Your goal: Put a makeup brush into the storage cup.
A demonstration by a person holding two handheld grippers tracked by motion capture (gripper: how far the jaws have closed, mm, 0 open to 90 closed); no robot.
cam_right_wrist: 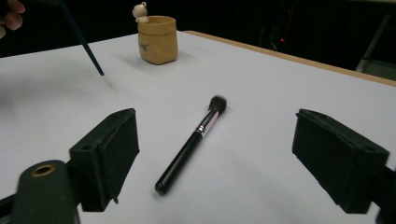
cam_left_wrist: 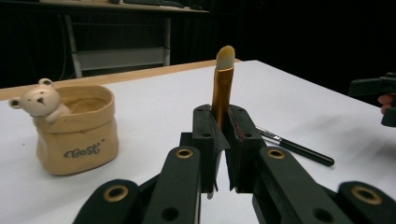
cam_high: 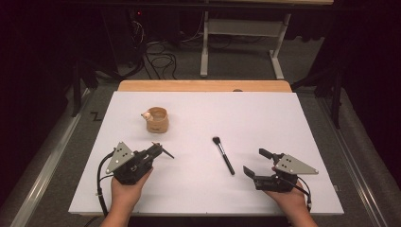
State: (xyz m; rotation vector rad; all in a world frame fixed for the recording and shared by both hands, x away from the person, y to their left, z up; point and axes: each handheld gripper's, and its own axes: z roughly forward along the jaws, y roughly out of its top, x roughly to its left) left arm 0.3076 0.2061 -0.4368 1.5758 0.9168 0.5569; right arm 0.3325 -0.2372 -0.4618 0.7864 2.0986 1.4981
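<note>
A tan fabric-look pot with a small bear figure on its rim stands at the back left of the white table. My left gripper is shut on a thin brush with a gold ferrule and pale bristles; the brush rises between the pads, and its dark handle slants down behind. A black makeup brush lies flat on the table, bristles away from me. My right gripper stands wide open just right of that brush's handle end. The brush lies ahead of its pads, untouched.
The white table top has a wooden strip along its far edge. Beyond it are a desk frame and cables on the floor. The pot stands left of the left gripper, a short way ahead.
</note>
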